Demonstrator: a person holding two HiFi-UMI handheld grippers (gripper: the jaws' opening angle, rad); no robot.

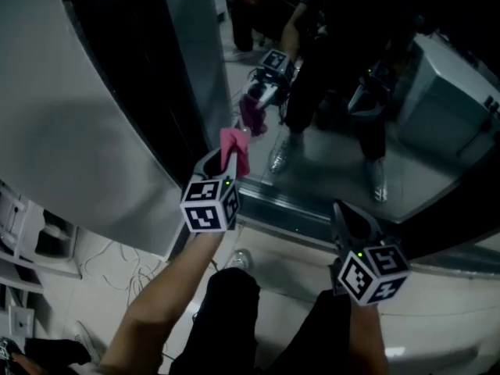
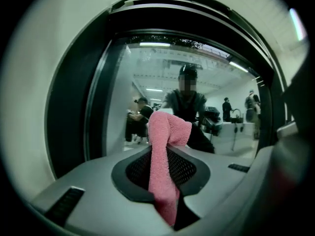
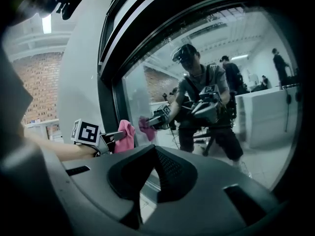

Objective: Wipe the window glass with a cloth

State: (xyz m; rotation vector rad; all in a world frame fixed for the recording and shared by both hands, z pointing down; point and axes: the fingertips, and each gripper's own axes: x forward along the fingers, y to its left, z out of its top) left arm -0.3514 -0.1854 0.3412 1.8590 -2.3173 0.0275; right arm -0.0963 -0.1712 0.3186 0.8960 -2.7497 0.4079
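Ready to wipe, the left gripper [image 1: 222,161] clamped a pink cloth [image 1: 235,148] toward the window glass [image 1: 406,170] at twelve o'clock; the right gripper [image 1: 344,216] hung closed and empty.

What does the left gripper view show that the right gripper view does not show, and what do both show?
Only the left gripper view: the cloth pinched between the left gripper's jaws, seen close. Only the right gripper view: the right gripper, shut and empty, the left one's marker cube and a brick wall. Both: the cloth, the glass and the person's reflection.
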